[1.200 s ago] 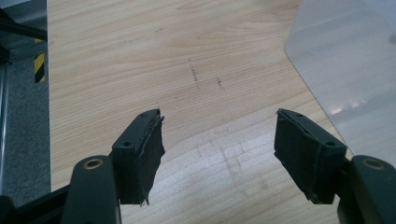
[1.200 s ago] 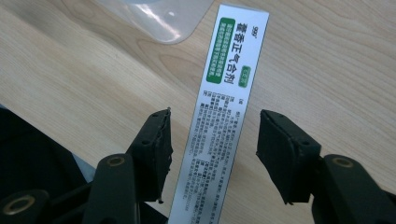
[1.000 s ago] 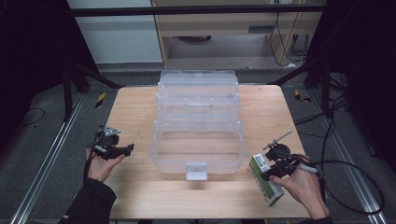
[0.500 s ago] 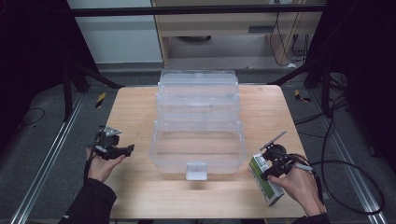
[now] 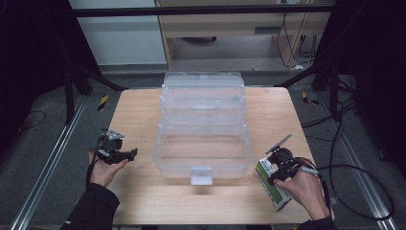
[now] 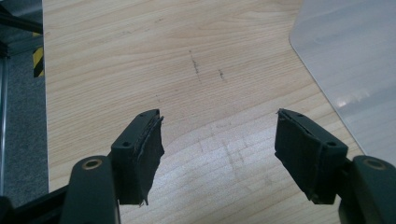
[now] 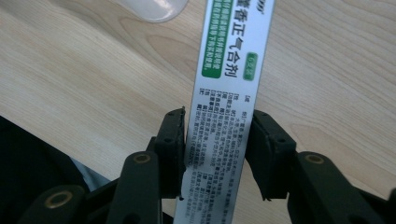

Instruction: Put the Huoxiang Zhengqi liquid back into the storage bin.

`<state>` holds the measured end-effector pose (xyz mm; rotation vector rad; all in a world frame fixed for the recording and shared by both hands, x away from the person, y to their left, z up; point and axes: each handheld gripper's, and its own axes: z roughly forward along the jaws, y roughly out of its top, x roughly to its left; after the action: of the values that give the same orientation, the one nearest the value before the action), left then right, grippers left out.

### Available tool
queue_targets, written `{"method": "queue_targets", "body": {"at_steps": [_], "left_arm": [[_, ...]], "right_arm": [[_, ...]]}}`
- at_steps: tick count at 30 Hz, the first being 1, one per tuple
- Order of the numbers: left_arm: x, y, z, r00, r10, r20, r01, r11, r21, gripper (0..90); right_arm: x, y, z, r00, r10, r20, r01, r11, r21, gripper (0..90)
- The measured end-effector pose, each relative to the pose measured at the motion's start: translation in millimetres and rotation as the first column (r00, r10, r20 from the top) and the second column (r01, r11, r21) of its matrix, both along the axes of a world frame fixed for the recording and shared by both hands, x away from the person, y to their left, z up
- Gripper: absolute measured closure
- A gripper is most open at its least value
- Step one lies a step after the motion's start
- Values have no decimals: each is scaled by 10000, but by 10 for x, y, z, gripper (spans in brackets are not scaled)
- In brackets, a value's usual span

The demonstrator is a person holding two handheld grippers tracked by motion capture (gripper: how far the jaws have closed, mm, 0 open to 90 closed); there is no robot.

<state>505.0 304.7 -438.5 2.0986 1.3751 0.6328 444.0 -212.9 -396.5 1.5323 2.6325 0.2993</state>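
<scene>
A white and green medicine box [image 5: 269,183] lies flat on the table near its front right corner. My right gripper [image 5: 279,168] is down over it. In the right gripper view the box [image 7: 229,93] runs lengthwise between the jaws of the right gripper [image 7: 217,116]. The jaws have just been closing, and both pads now meet the box's long sides. My left gripper [image 5: 130,154] rests at the table's left side, held low in a hand. In the left gripper view the left gripper [image 6: 219,122] stands wide open over bare wood.
A large clear plastic storage box [image 5: 203,120] with a front latch [image 5: 201,175] fills the middle of the wooden table [image 5: 139,110]. Its corner [image 6: 355,70] is just right of the left gripper. A cable [image 5: 364,172] trails off the right edge.
The right hand has shifted slightly over the medicine box and sits a little lower on it. The left hand and the clear box have not moved.
</scene>
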Motion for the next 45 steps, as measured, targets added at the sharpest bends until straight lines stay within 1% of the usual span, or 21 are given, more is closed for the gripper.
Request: {"method": "queue_targets", "body": {"at_steps": [4,9,13,17,22,23,25,26,27,29,31,36,37,38,40,42,43,45], "left_arm": [[-3,2,3,10000,18,12,-18,10000,-18,312],[-1,-1,1,10000,8,-53,-8,10000,43,311],[5,-20,10,10000,35,-45,-35,10000,59,311],[2,-56,5,9999,-107,-82,108,9998,140,309],[9,-35,-21,9998,-34,-172,37,9998,206,308],[9,-30,-20,9999,-16,-167,19,9998,196,308],[7,-28,-16,9999,-16,-141,19,9999,172,308],[6,-30,-15,9999,-27,-138,29,9998,175,307],[4,-34,-15,9999,-30,-131,32,9998,186,308],[2,-40,-18,9999,-71,-126,73,9998,177,307],[2,-41,-19,9999,-75,-135,77,9998,173,306],[1,-39,-21,9999,-43,-140,45,9998,178,305],[1,-42,-22,9999,-48,-144,51,9998,197,305],[-1,-45,-21,9999,-54,-157,57,9998,197,305],[0,-51,-20,9998,-72,-160,76,9998,195,305],[0,-59,-23,9998,-78,-166,82,9997,222,305],[-1,-62,-26,9998,-81,-154,85,9997,219,305],[-1,-66,-25,9998,-84,-153,87,9997,228,305]], "right_arm": [[11,-9,8,10000,69,-42,-69,9998,-180,622],[22,-1,10,9997,235,-59,-237,9992,-319,623],[20,-3,9,9995,326,-36,-327,9989,-340,626],[22,-5,11,9994,326,-66,-328,9989,-347,631],[32,7,16,9994,304,-174,-311,9987,-404,636],[35,2,15,9991,420,-115,-425,9981,-456,637],[33,-2,12,9991,428,-31,-429,9983,-405,637],[30,-1,18,9996,290,-39,-291,9989,-379,637],[30,-13,22,9994,337,37,-335,9987,-372,637],[24,-22,49,9998,158,149,-153,9994,-325,637],[20,-47,77,9993,174,338,-163,9994,-300,637],[26,-115,188,9970,-268,731,270,9996,-11,637],[33,-139,211,9945,-277,1006,279,9996,-8,638],[39,-154,235,9928,-319,1154,318,9995,32,638],[44,-163,294,9888,-708,1313,683,9974,234,638],[64,-185,331,9832,-734,1673,677,9969,395,638],[71,-189,351,9811,-793,1767,729,9964,423,638],[90,-192,388,9761,-954,1953,847,9944,627,638]]}}
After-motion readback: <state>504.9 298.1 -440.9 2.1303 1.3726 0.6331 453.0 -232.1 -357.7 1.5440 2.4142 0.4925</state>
